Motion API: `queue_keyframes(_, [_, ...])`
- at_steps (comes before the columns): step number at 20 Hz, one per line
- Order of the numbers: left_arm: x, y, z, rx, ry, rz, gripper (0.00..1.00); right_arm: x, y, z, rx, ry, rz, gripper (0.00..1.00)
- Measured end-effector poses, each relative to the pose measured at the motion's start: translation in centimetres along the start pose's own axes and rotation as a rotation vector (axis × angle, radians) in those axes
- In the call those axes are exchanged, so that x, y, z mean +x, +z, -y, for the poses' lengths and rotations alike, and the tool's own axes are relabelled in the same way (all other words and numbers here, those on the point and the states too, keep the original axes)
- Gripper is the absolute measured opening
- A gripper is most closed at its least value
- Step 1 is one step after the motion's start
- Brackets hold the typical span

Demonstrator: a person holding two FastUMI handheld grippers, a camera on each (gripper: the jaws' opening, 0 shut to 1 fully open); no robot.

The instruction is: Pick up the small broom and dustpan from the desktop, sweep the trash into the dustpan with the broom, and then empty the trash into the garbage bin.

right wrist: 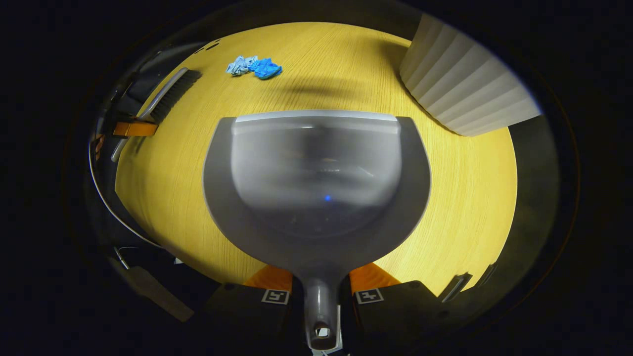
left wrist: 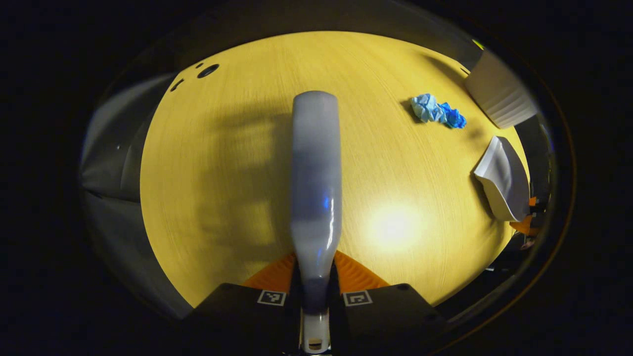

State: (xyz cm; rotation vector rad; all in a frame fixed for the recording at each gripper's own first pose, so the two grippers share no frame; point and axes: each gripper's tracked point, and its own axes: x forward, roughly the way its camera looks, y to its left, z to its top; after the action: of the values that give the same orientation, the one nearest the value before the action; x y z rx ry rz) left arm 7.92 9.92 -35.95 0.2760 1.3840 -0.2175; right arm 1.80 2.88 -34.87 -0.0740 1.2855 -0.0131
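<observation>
Trash lies on the worktop ahead-right of the left gripper, clamped on the broom; right gripper grips the dustpan, trash ahead-left, bin ahead-right.

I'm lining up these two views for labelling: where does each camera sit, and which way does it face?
Left gripper view: rides the left gripper, looks along the held broom across the desk; its own fingers at bottom.
Right gripper view: rides the right gripper, looks over the held dustpan; its fingers at bottom, the left gripper far left.
Shared: desk, blue trash, white bin, broom, dustpan.
</observation>
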Motion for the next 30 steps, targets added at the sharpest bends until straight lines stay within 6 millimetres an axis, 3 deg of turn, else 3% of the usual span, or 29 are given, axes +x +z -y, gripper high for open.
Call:
queue_keyframes(1, [0.0, 0.2, -0.3, 0.034, 0.012, 0.011, 0.3, 0.0, 0.0, 0.0, 0.001, -0.001, 0.0, 0.33])
queue_keyframes(2, [0.0, 0.5, -0.6, 0.061, 0.021, 0.022, 0.25, 0.0, 0.0, 0.1, 0.002, -0.001, 0.0, 0.34])
queue_keyframes(6, [-0.7, 1.9, -0.2, 0.116, -0.019, 0.029, 0.21, -0.1, 0.0, 0.0, 0.004, -0.003, 0.001, 0.34])
queue_keyframes(12, [-1.7, 7.8, 2.0, 0.378, -0.021, 0.053, 0.19, -0.3, -0.1, 0.0, -0.033, -0.018, -0.011, 0.34])
queue_keyframes(13, [-1.5, 8.9, 2.6, 0.42, -0.019, 0.059, 0.16, -0.4, 0.0, -0.2, -0.031, -0.016, -0.01, 0.34])
queue_keyframes(17, [-0.3, 11.8, 4.3, 0.497, 0.001, 0.041, 0.22, -0.6, 0.7, -1.2, -0.04, -0.011, -0.001, 0.34])
queue_keyframes(23, [1.2, 12.2, 7.3, 0.529, -0.072, 0.02, 0.19, -0.8, 2.1, -2.6, -0.051, -0.012, -0.002, 0.34])
queue_keyframes(30, [0.9, 10.3, 12.0, 0.593, -0.246, -0.008, 0.19, -0.2, 6.5, -4.4, -0.069, -0.012, -0.007, 0.34])
